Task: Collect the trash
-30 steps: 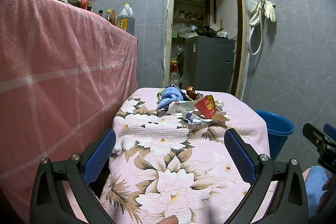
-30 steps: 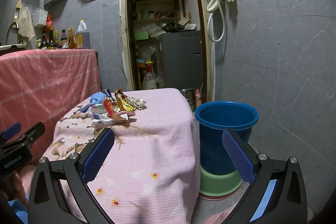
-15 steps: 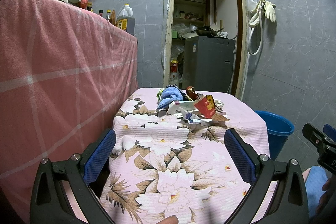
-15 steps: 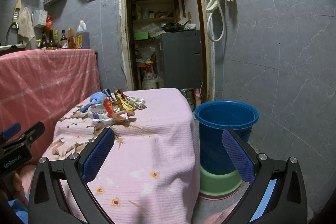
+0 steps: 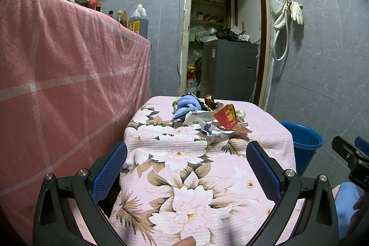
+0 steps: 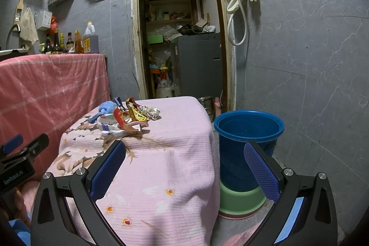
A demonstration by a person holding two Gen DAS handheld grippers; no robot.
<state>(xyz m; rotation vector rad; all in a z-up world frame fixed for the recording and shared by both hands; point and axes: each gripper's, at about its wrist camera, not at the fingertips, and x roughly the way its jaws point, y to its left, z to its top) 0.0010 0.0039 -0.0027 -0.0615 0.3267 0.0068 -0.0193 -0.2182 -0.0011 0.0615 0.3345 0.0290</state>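
A pile of trash (image 5: 212,116) lies at the far end of a small table with a pink floral cloth (image 5: 184,176): a red wrapper, crumpled white paper, a blue cloth. The pile also shows in the right wrist view (image 6: 124,116). A blue bucket (image 6: 248,144) stands on the floor right of the table, and its rim shows in the left wrist view (image 5: 302,135). My left gripper (image 5: 186,167) is open and empty above the near part of the table. My right gripper (image 6: 184,167) is open and empty near the table's right front corner, well short of the pile.
A tall counter draped in a pink checked cloth (image 5: 57,84) stands left of the table, with bottles on top. The blue bucket sits in a green basin (image 6: 239,199). A doorway (image 5: 223,38) with a grey cabinet lies behind. A grey tiled wall is on the right.
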